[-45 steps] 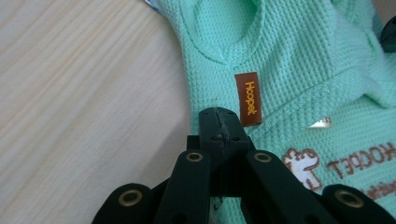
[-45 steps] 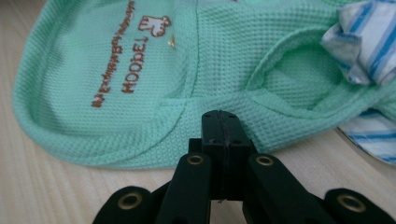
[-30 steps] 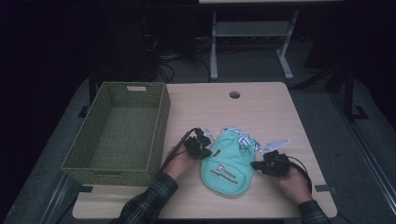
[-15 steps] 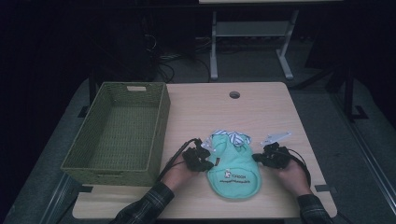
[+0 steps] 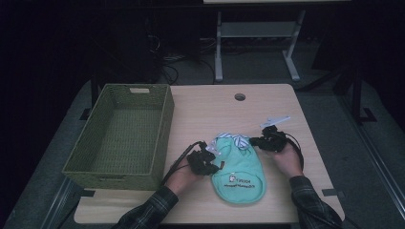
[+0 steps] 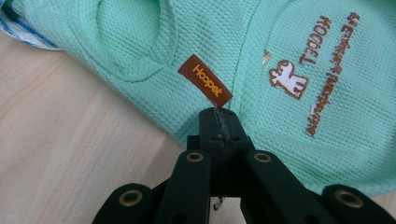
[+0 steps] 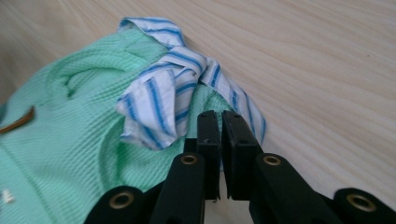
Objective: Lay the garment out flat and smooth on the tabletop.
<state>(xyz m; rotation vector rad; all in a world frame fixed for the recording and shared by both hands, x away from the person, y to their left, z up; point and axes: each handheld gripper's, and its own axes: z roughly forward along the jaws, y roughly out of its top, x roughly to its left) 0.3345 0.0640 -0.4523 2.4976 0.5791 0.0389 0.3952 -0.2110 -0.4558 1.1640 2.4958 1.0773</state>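
A small mint-green pet shirt lies flat on the wooden table, its blue-and-white striped collar at the far end. My left gripper is at the shirt's left edge. In the left gripper view its jaws are pressed together on the hem just below a brown label. My right gripper sits at the collar's right side. In the right gripper view its tips hover over the striped collar. They have just parted by a hairline slit, with nothing between them.
A green woven basket stands open at the table's left, close to my left hand. A round cable hole is near the far edge. Bare wood lies to the right of the shirt. Dark floor and a desk frame lie beyond.
My right gripper has moved from the shirt's right side toward the far end, up to the collar. The left gripper and the shirt have stayed about where they were.
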